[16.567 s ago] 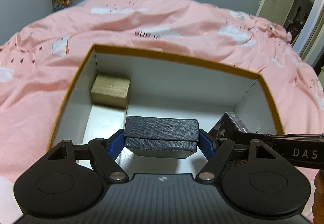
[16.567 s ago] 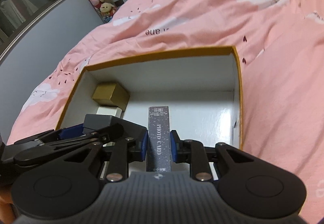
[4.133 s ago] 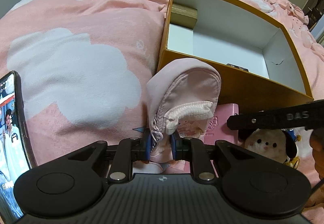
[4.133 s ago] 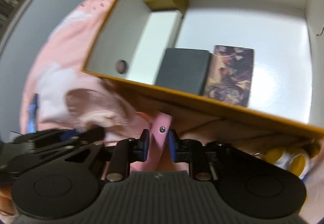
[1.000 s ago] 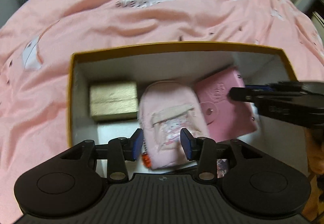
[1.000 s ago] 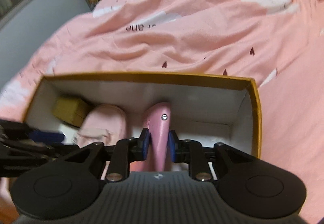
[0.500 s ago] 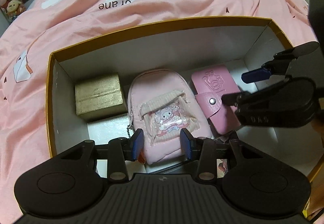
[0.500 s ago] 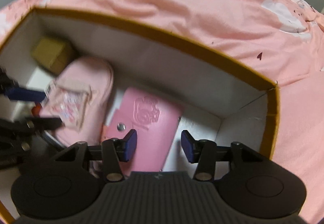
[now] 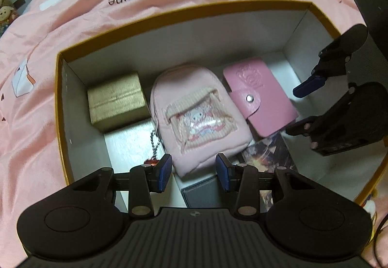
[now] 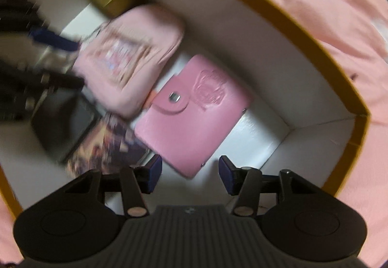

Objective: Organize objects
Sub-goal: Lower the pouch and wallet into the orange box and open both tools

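Releasing into the box [image 9: 60, 98], we find both the left gripper [image 9: 193, 172] and right gripper [image 10: 189, 172] parted, empty; pouch [image 9: 196, 113] and wallet [image 10: 194, 113] lie placed; withdrawal upward seems next.

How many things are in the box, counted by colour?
Pink: 2, the mini backpack pouch and snap wallet
Gold: 1, a small box
Dark grey: 1, a flat case
Picture-printed: 1, a card pack
Total: 5
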`<state>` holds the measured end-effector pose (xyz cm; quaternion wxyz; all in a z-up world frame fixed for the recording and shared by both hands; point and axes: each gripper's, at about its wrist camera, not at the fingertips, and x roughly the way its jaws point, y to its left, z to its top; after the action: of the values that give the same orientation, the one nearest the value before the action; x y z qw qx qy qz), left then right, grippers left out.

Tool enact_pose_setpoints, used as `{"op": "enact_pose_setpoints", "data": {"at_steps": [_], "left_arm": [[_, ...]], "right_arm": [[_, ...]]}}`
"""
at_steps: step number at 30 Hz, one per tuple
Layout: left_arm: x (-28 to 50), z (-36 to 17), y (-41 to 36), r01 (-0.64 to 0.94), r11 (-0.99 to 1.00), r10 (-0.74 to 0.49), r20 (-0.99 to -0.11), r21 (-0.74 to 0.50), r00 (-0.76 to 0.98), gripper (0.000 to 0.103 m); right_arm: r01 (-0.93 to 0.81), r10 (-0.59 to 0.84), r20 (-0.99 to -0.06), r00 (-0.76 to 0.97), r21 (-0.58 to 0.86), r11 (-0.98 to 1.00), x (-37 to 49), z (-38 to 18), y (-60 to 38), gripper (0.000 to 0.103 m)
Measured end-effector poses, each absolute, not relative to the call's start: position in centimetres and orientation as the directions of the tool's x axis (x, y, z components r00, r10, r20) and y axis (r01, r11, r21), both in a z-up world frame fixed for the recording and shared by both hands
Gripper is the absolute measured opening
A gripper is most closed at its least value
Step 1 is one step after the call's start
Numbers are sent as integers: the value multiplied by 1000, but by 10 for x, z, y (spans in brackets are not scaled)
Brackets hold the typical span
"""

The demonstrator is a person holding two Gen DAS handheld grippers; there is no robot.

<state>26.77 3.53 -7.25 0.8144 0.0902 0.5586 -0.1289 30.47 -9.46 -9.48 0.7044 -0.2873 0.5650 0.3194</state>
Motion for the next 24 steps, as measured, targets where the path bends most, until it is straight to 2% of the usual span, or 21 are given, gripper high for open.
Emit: {"op": "enact_pose_setpoints", "data": {"at_steps": [3,6,13,19,24], "left_arm": [[268,-78,35,302,953,-108,-936,-2,335,48],[267,-78,34,294,956,-96,-935,9,341,48],[267,-77,35,265,963,-52,-936,45,349,47],[259,-75,30,237,969,-23,-929,71,370,47],[231,-44,22,179,980,-19,-868,82,496,47]], "right_arm": [[-809,129,-975,180,-72,583,301,-100,-96,40],[-823,180,-966,184,-51,566,299,-97,-97,34],[-857,206,-953,222,-90,508,294,-94,-90,33],[-829,223,-951,214,-56,556,299,-90,-98,32],[-774,314,-909,276,-16,633,283,-57,-116,35]]}}
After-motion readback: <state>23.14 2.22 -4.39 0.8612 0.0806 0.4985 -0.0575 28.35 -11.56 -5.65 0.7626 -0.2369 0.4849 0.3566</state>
